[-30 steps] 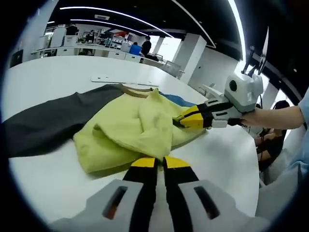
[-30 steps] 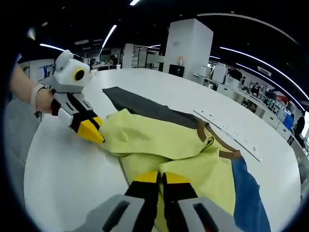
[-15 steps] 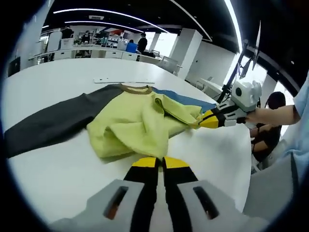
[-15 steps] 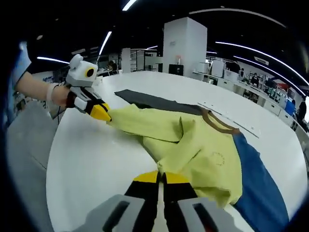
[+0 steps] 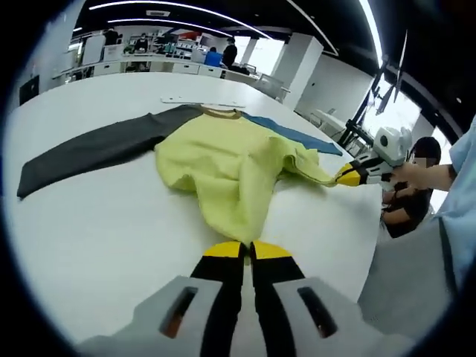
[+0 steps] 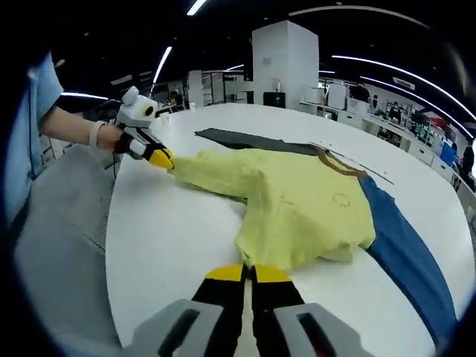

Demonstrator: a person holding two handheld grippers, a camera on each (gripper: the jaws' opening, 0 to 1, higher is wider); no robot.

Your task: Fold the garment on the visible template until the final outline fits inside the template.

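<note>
A: Look at the centre of the left gripper view: the yellow long-sleeved garment with a brown collar, one dark grey sleeve and one blue sleeve point(image 5: 223, 160) lies spread on the round white table point(image 5: 89, 223), grey sleeve running to the left edge of the frame.

B: And the left gripper point(image 5: 246, 250) at the bottom centre, yellow tips pressed together, right at the garment's crumpled near hem. Whether it actually has cloth pinched, I cannot tell.

A: At the right of that frame comes the right gripper point(image 5: 344, 177), a hand point(image 5: 416, 175) behind it, its yellow tips closed on a stretched-out corner of the yellow fabric.

B: Right gripper view now: the garment sits at centre frame, blue sleeve sweeping to the lower right, collar toward the upper right beside a thin white strip on the tabletop point(image 6: 349, 158).

A: Own jaws at the bottom centre there, together against the yellow hem. In the upper left, the other gripper pulls a yellow corner taut near the table's edge.
</note>
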